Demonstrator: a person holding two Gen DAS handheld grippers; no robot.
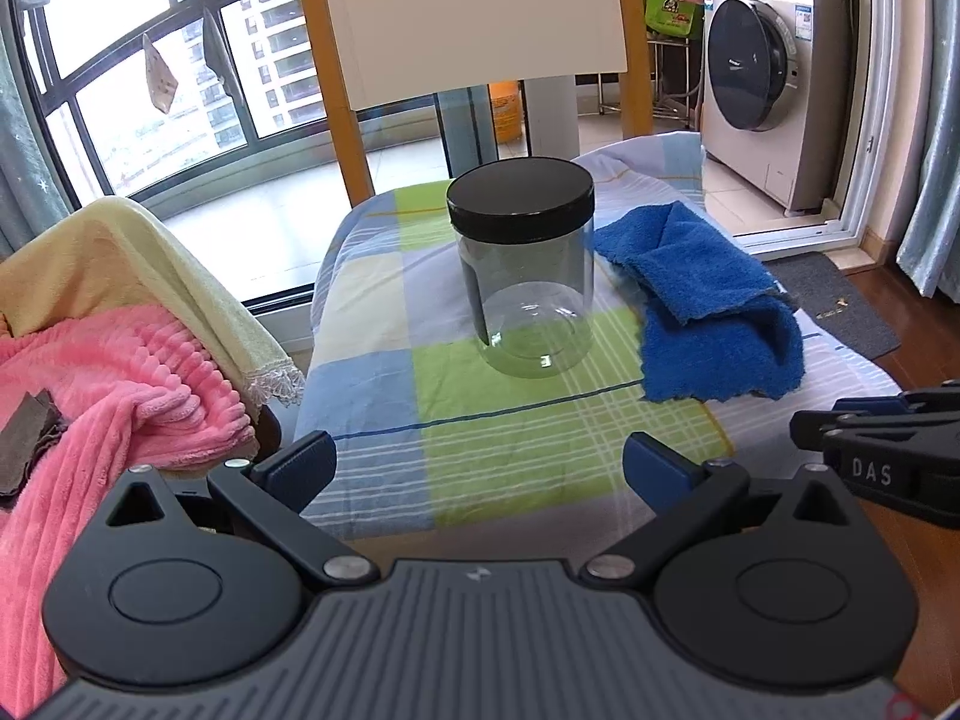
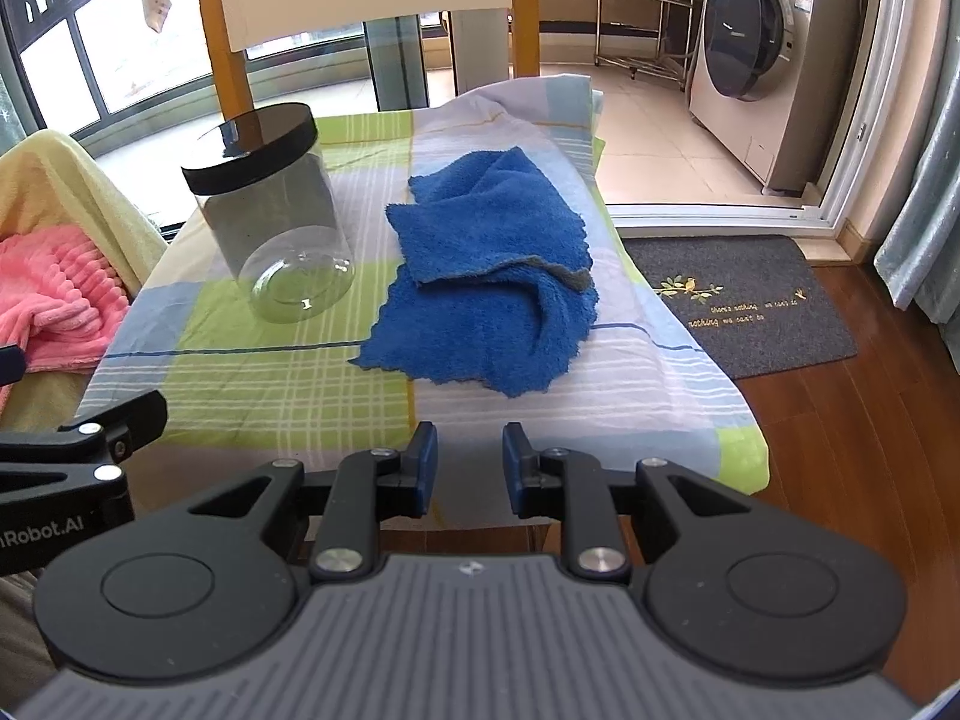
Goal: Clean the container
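A clear plastic jar [image 1: 528, 294] [image 2: 282, 240] with a black screw lid [image 1: 519, 198] [image 2: 252, 147] stands upright on a checked cloth. A crumpled blue towel [image 1: 702, 306] [image 2: 492, 276] lies just to its right. My left gripper [image 1: 477, 468] hovers at the near edge of the cloth, in line with the jar, jaws wide open and empty. My right gripper [image 2: 468, 468] hangs near the front edge, short of the towel, its fingers a narrow gap apart with nothing between them.
The checked cloth [image 1: 480, 438] [image 2: 270, 384] covers a small table in front of a wooden chair back [image 1: 468, 18]. Pink and yellow blankets [image 1: 120, 372] pile up on the left. A washing machine [image 2: 762, 60] and a grey doormat [image 2: 738, 300] are at right, over wood floor.
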